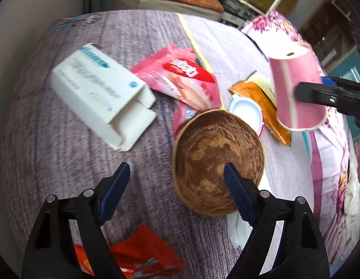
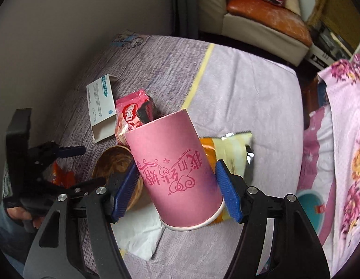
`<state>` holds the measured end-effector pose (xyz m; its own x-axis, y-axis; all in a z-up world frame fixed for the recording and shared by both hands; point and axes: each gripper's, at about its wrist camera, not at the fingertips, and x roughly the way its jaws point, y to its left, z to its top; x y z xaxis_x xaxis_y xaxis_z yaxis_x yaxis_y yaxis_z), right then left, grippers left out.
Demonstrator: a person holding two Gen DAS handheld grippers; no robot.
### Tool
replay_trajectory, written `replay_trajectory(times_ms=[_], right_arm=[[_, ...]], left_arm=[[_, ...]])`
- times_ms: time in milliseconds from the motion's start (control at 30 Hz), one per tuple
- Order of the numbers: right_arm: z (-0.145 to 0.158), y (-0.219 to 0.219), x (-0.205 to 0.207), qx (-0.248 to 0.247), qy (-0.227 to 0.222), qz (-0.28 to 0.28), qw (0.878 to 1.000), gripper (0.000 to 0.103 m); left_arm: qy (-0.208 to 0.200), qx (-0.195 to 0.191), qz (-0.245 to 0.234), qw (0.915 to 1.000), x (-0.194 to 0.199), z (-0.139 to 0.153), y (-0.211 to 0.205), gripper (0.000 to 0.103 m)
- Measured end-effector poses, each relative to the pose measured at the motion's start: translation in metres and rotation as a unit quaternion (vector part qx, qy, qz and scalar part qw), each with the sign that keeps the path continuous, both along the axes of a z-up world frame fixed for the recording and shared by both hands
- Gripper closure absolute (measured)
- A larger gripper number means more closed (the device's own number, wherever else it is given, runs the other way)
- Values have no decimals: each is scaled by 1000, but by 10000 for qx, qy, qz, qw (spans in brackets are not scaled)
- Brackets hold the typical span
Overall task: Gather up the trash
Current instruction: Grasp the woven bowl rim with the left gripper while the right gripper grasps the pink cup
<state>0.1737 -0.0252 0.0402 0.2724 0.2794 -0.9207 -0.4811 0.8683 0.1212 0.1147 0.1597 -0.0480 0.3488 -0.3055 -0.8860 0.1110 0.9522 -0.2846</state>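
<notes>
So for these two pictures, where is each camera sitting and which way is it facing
Left wrist: on the left tool, looking steeply down at the bed; its open fingers frame a brown bowl.
Right wrist: on the right tool, looking down; its pads clamp an upside-down pink paper cup, and a hand shows at left.
Shared: the cup, bowl, white carton and pink wrapper.

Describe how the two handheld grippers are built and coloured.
Both the left gripper and the right gripper have black plastic arms with triangular cut-outs and round silver pivot pins. Their fingers carry blue ribbed pads. From the right wrist view, the left gripper has a chunky black body. No cables or sleeves are visible.
</notes>
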Motion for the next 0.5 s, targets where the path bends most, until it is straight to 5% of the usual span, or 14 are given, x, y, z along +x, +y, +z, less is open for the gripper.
replay_trajectory(times_ms=[200,367,500], right_arm=[[-5,-37,-14,288,80,-447,9986,39],[-12,-70,-26,583,164,-834,9947,39],[-20,-91,-33,796,240,-1057,9909,39]], left_arm=[[149,88,-194,9997,12,-9,-24,51],[27,63,-218,9997,9,-4,-35,90],[-101,112,-436,9989,0,3,-48,90]])
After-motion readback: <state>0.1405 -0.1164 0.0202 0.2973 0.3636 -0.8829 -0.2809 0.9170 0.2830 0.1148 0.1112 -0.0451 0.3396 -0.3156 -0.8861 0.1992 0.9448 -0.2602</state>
